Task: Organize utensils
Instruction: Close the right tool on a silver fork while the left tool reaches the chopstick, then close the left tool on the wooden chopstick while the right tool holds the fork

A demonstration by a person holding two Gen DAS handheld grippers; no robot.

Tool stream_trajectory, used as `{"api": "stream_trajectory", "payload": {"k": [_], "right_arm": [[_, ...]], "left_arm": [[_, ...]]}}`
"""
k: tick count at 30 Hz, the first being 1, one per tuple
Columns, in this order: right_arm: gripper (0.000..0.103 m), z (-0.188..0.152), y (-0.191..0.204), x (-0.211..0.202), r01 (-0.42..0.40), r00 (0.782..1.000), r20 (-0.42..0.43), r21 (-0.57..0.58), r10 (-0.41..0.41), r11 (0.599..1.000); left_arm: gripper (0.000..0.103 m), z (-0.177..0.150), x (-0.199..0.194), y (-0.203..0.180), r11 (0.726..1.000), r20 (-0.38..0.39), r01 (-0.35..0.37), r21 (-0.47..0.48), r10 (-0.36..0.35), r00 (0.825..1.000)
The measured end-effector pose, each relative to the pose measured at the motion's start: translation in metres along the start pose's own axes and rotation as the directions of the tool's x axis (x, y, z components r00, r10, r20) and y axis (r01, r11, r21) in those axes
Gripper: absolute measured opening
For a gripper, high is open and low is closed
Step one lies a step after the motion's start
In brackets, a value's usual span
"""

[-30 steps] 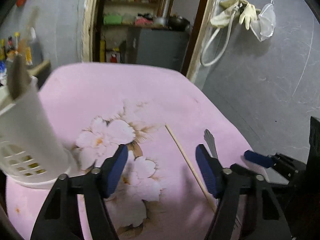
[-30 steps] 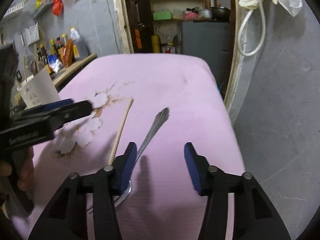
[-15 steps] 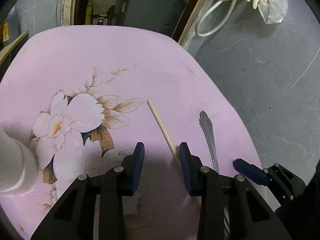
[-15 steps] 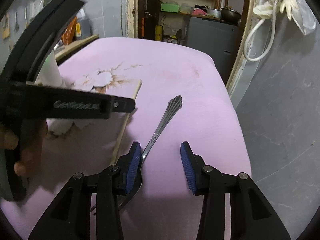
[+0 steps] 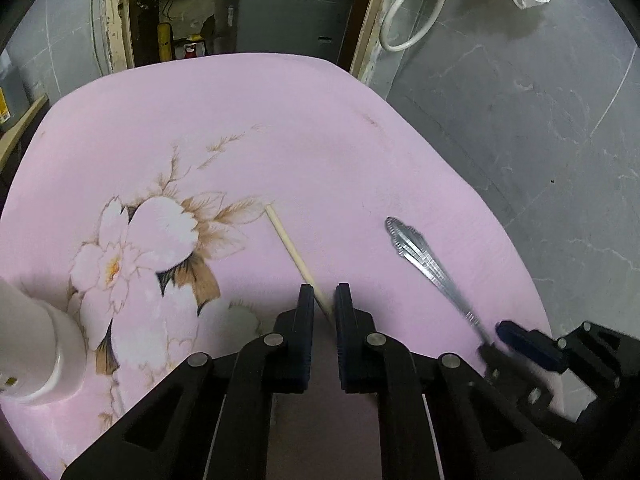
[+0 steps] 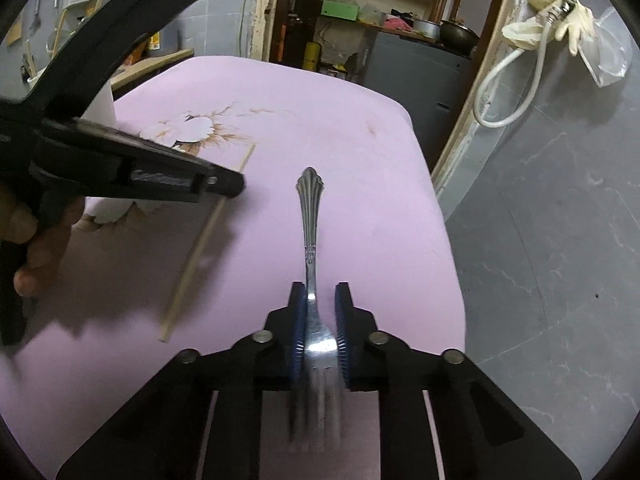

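A wooden chopstick (image 5: 286, 240) lies on the pink flowered tabletop (image 5: 280, 112). My left gripper (image 5: 322, 302) is low over its near end, and its closing jaws pinch the stick between the blue pads. A silver fork (image 6: 310, 216) points its handle away from me. The jaws of my right gripper (image 6: 319, 316) are closing on its neck, just above the blurred tines. In the left wrist view the fork (image 5: 420, 256) runs into the right gripper (image 5: 494, 338). In the right wrist view the left gripper (image 6: 226, 184) reaches over the chopstick (image 6: 200, 256).
A white utensil holder (image 5: 36, 352) stands at the table's left side. A hand (image 6: 44, 236) holds the left gripper's handle. Grey tiled floor (image 5: 540, 140) drops off past the right edge, and a doorway with shelves (image 6: 360, 20) lies beyond the far edge.
Both pairs of jaws have closed from wide open, the left around the chopstick, the right onto the fork's neck. The left gripper has moved right and lower, and the fork now lines up with the right gripper.
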State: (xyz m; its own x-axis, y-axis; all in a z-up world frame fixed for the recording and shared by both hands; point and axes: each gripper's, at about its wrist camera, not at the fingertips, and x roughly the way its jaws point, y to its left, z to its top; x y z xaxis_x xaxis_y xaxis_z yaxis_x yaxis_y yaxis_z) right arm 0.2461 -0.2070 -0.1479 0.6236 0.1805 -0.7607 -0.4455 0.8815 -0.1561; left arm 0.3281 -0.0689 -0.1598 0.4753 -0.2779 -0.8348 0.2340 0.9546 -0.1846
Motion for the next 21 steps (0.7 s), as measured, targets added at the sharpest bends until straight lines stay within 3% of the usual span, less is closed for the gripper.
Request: {"api": "stream_trajectory", "payload": {"k": [3, 7, 10, 12, 14, 21], "right_arm": [[0.008, -0.003, -0.006, -0.003, 0.003, 1.000, -0.001, 0.009, -0.003, 1.000], [0.008, -0.004, -0.016, -0.004, -0.052, 0.999, 0.005, 0.051, 0.051, 0.997], [0.015, 0.003, -0.016, 0.002, -0.053, 0.999, 0.006, 0.054, 0.053, 0.997], [0.026, 0.009, -0.013, 0.007, -0.065, 0.998, 0.005, 0.059, 0.065, 0.996], [0.029, 0.017, -0.014, 0.014, -0.084, 0.996, 0.001, 0.065, 0.085, 0.994], [0.046, 0.036, -0.018, 0.038, -0.207, 0.977, -0.039, 0.079, 0.211, 0.975]], "left_arm": [[0.007, -0.014, -0.007, 0.003, 1.000, -0.010, 0.001, -0.006, -0.001, 1.000], [0.008, -0.037, -0.022, 0.012, 0.999, -0.007, 0.006, -0.032, -0.006, 1.000], [0.011, -0.044, -0.030, 0.020, 0.997, -0.019, 0.022, -0.071, -0.023, 1.000], [0.014, -0.040, -0.029, 0.025, 0.994, -0.046, 0.042, -0.098, -0.047, 0.998], [0.015, -0.034, -0.027, 0.029, 0.991, -0.075, 0.063, -0.114, -0.071, 0.995], [0.017, -0.011, -0.017, 0.030, 0.988, -0.135, 0.075, -0.138, -0.094, 0.986]]}}
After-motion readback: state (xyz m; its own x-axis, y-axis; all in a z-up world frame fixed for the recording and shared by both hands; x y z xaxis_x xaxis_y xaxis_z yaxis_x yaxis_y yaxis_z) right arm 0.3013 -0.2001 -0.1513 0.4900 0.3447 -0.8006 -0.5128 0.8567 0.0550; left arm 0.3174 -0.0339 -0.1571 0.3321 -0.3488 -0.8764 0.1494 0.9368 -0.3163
